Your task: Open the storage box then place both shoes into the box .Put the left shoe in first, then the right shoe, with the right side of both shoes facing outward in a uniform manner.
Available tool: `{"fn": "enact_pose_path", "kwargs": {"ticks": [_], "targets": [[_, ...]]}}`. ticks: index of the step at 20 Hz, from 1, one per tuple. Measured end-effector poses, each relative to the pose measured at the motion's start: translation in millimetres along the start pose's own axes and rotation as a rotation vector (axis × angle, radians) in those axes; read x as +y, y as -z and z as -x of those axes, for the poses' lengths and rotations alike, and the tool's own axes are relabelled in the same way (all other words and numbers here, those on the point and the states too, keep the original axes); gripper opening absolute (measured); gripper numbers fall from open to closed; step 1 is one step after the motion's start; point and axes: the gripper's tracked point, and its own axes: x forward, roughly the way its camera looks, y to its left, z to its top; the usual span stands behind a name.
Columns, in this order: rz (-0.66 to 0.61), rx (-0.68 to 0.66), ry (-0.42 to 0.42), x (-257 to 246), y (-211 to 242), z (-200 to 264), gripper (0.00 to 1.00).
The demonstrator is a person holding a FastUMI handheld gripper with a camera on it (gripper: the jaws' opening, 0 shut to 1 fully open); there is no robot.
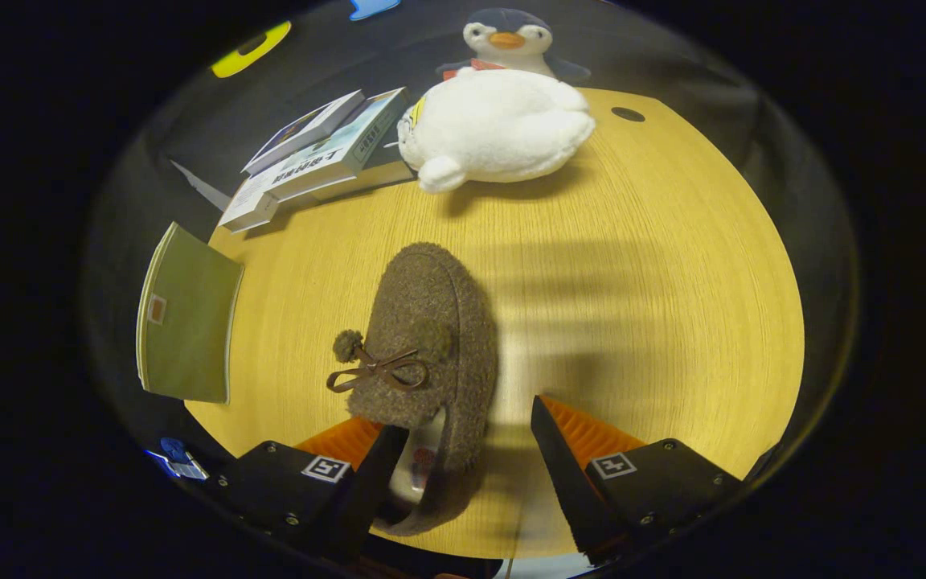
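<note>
Claw point(463, 458) over brown shoe point(423, 354) on tabletop point(632, 281).
Fingers apart; heel sits btwn them, nearer left finger, not clamped.

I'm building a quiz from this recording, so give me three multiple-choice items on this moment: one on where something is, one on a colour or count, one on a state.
1. Where does the brown shoe lie?
A. on the wooden table, its heel between the fingers
B. on top of the books
C. against the plush penguin

2. What colour is the folder beside the shoe?
A. red
B. green
C. white

3. How does the gripper stand?
A. shut on the shoe
B. shut on nothing
C. open, with one finger at the shoe's heel opening

Answers:
1 A: the shoe rests on the tabletop, toe pointing away toward the plush penguin.
2 B: its cover is plainly green.
3 C: a wide gap separates the fingers, and the far finger stands clear of the shoe.
</note>
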Motion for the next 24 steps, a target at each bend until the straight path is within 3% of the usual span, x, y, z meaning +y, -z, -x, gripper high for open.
{"fn": "enact_pose_path", "kwargs": {"ticks": [1, 2, 3, 5, 7, 24], "targets": [[-0.013, 0.024, 0.005, -1.8, 2.1, -3.7, 0.83], [-0.028, 0.038, -0.015, 0.3, 5.4, -6.6, 0.82], [-0.078, 0.042, -0.060, 8.6, 4.3, -6.2, 0.69], [-0.141, 0.054, -0.030, 2.8, 4.3, -4.3, 0.25], [-0.123, 0.062, 0.002, -2.9, 6.6, 6.5, 0.08], [0.008, -0.005, -0.101, 109.0, -40.7, 116.5, 0.07]]}}
